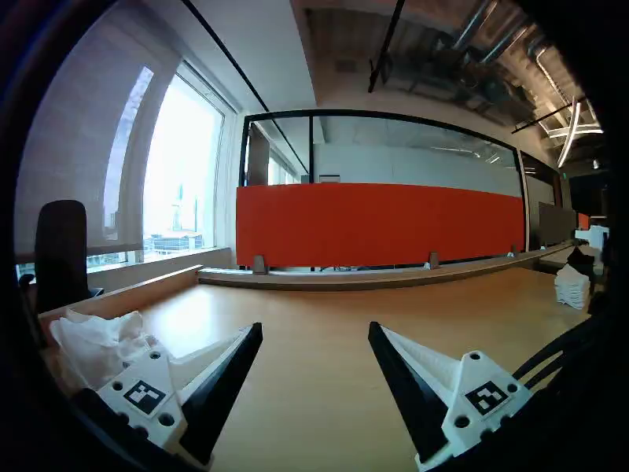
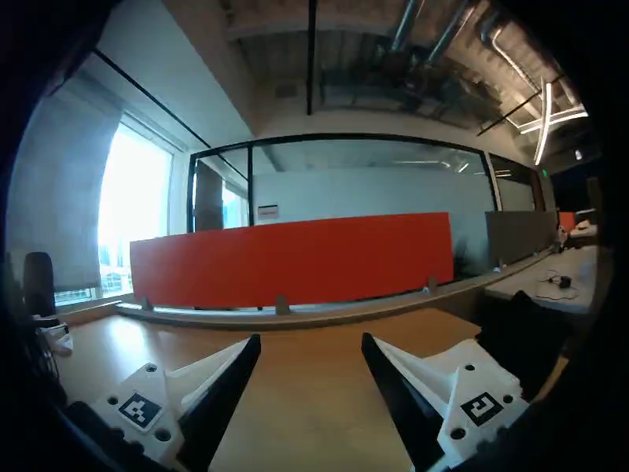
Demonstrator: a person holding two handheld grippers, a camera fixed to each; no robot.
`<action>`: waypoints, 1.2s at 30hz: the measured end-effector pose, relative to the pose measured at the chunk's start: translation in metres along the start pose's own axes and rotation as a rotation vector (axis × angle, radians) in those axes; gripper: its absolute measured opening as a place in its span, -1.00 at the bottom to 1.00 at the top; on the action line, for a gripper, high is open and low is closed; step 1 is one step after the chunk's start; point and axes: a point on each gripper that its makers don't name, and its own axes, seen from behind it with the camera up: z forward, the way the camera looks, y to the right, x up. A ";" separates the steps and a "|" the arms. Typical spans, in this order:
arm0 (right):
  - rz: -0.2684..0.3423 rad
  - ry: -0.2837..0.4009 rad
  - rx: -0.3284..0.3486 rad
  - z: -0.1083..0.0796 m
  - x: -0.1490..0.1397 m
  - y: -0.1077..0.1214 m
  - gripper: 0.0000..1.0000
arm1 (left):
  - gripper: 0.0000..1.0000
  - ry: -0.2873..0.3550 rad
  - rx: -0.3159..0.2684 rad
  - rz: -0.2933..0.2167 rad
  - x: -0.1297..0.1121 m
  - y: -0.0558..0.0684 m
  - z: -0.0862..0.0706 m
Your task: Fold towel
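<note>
- Loosely crumpled white cloth towel (image 1: 94, 342) lies on the pale wooden tabletop (image 1: 330, 417), just beside the left gripper (image 1: 313, 326); probably light and limp, best pinched at a corner or hem.
- Left gripper: jaws apart, empty.
- Right gripper (image 2: 309, 338): jaws apart, empty.
- Stack of folded white towels (image 1: 572, 287): well apart, far side.

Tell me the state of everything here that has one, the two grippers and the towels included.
Left gripper: open, holding nothing.
Right gripper: open, holding nothing.
Crumpled white cloth towel: unfolded, bunched up at the left edge of the light wooden table.
Stack of white towels: folded, piled at the table's far right.
</note>
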 end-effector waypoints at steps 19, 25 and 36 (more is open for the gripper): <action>-0.010 -0.050 -0.042 0.004 -0.048 0.009 0.99 | 1.00 0.000 0.000 0.000 0.000 0.000 0.000; -0.001 -0.049 -0.029 0.003 -0.052 0.006 0.99 | 1.00 0.000 0.000 0.000 0.000 0.000 0.000; -0.011 -0.052 -0.010 0.004 -0.056 0.001 0.99 | 1.00 0.000 0.000 0.000 -0.001 0.000 0.000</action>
